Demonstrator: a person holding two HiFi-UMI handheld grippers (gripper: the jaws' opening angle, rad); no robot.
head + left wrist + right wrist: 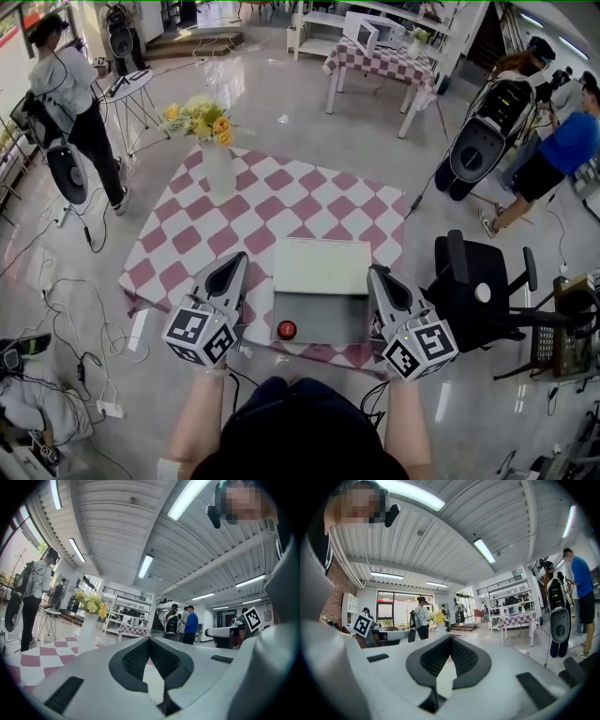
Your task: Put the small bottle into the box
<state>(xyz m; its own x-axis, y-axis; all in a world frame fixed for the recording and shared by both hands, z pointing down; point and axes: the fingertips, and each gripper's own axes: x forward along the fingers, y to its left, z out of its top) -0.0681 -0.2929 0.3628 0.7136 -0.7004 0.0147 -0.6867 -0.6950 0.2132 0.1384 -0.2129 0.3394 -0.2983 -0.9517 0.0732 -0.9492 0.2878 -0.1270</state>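
Note:
An open grey box [328, 309] stands at the near edge of the checkered table [272, 202], its pale lid [322, 266] tipped back behind it. Inside, at the front left, sits the small bottle [287, 329], seen from above as a red round cap. My left gripper [236, 258] hovers just left of the box and my right gripper [378, 272] just right of it, both pointing away from me. In the left gripper view the left gripper [150, 640] is shut with nothing in it. The right gripper view shows the right gripper [450, 638] shut and empty too.
A white vase of yellow flowers [217, 164] stands at the table's far left. A black office chair [478, 291] is close to the table's right side. Cables [66, 309] trail over the floor at left. People stand at the far left [70, 103] and far right [553, 159].

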